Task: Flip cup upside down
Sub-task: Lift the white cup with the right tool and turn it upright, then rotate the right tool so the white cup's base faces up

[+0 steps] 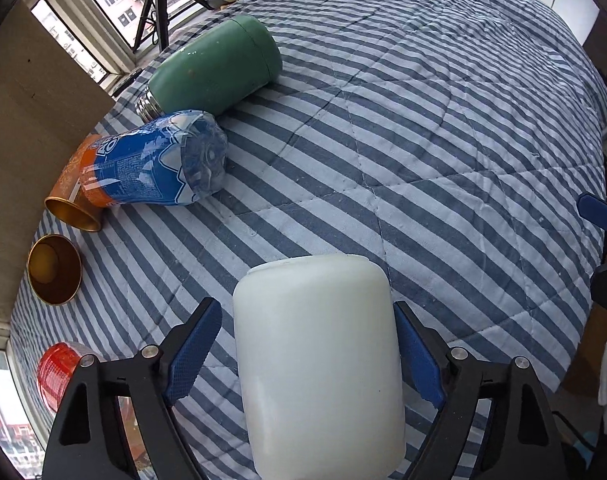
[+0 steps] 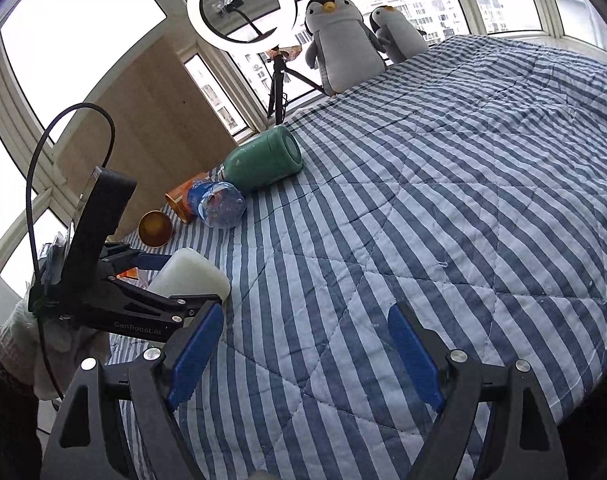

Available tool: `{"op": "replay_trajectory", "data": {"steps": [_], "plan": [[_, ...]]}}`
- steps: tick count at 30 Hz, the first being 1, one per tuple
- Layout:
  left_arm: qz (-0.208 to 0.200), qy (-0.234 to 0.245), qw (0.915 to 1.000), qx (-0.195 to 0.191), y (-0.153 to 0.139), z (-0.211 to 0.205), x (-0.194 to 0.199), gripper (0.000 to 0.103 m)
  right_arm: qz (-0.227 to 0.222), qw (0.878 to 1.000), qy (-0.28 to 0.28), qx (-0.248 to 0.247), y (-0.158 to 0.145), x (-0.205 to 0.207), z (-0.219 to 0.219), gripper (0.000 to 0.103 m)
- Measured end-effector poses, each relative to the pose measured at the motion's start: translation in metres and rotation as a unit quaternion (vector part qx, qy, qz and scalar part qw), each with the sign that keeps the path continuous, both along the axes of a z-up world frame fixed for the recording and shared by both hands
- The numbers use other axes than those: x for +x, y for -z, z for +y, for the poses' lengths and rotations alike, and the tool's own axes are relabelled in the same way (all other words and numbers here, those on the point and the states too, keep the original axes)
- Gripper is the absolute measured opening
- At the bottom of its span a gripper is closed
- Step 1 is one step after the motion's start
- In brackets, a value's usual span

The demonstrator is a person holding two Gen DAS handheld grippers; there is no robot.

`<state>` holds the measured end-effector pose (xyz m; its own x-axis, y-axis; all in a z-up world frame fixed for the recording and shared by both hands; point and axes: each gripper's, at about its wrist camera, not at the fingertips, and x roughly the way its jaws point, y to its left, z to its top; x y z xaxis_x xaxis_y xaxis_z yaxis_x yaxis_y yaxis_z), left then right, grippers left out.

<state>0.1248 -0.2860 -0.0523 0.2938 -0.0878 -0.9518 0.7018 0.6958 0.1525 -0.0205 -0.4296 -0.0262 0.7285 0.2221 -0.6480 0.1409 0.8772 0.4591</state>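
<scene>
left fingers point(image 1: 213, 354) wide astride white cup point(image 1: 317, 364) | right fingers point(image 2: 199, 356) wide | striped quilt point(image 2: 443, 220)

Cup point(image 1: 317, 364) on quilt point(image 1: 423, 160), flask point(image 1: 219, 68) and bottle point(image 1: 163, 164) lying beyond it, leftward.

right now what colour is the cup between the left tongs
Milky white cup, clearest in the left wrist view.
</scene>
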Motion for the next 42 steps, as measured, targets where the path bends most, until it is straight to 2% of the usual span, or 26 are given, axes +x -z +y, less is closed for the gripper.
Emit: {"op": "replay_trajectory", "data": {"steps": [2,7,13,16,22,26,29,42], "plan": [[0.005,0.000,1.0000,-0.009,0.001,0.001,0.001,0.080,-0.002,1.000,0.000,-0.004,0.000,0.000,0.002,0.081],[0.001,-0.008,0.9995,-0.031,-0.002,0.009,0.002,0.080,-0.003,1.000,0.001,-0.008,0.000,0.000,0.005,0.081],[-0.009,-0.035,0.9952,-0.090,-0.020,0.037,0.006,0.080,-0.002,1.000,0.001,-0.010,0.000,-0.001,0.008,0.081],[-0.031,-0.051,0.9896,-0.131,-0.034,0.056,0.005,0.079,-0.004,1.000,0.002,-0.014,-0.001,-0.002,0.010,0.081],[-0.083,-0.080,0.9721,-0.204,-0.057,0.088,-0.002,0.078,-0.013,1.000,-0.006,-0.018,-0.004,0.001,0.019,0.081],[-0.129,-0.084,0.9634,-0.219,-0.064,0.100,-0.013,0.078,-0.020,0.999,-0.008,-0.036,-0.005,0.003,0.027,0.081],[-0.147,-0.079,0.9617,-0.217,-0.065,0.100,-0.022,0.078,-0.027,0.999,-0.008,-0.044,-0.006,0.003,0.032,0.081],[-0.150,-0.067,0.9615,-0.220,-0.049,0.083,-0.030,0.077,-0.048,0.997,-0.014,-0.063,-0.008,0.000,0.045,0.081]]}}
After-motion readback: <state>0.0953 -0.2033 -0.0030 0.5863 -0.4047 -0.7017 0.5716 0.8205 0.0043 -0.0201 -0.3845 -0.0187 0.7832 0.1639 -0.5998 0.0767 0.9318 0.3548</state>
